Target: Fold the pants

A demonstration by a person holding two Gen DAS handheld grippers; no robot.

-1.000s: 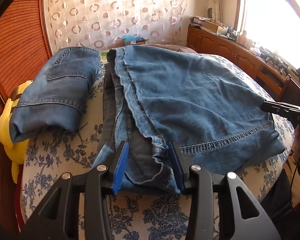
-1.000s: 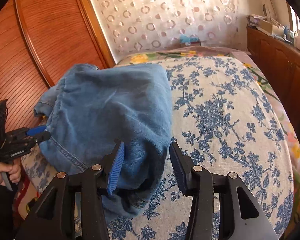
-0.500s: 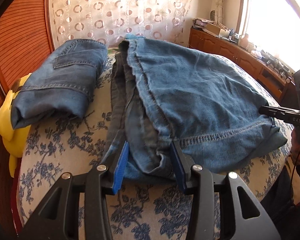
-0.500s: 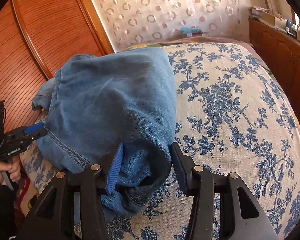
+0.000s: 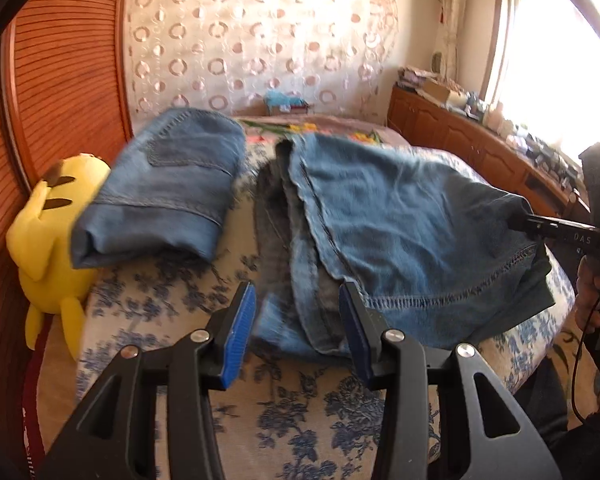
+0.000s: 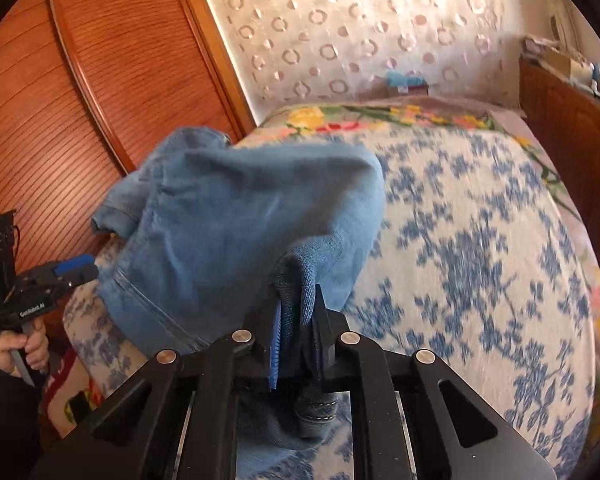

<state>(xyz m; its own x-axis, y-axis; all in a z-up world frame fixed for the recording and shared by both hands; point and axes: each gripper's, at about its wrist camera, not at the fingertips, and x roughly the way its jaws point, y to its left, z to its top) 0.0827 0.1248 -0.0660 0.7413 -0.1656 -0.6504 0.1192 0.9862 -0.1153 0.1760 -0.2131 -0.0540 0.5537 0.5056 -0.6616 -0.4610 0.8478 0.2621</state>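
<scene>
Denim pants: we see them on the bed.
Right hand-held gripper: just closed, clamping the hem.
Left hand-held gripper: half open around the 6 o'clock edge; whether it grips, we cannot tell.

Lighting: bright daylight from the window up and right of the left hand-held gripper, blown out to white glare. Motion blur softens bed print. Fisheye bending, black vignette corners.

Sunlit window, wooden cabinets, ringed curtain
</scene>
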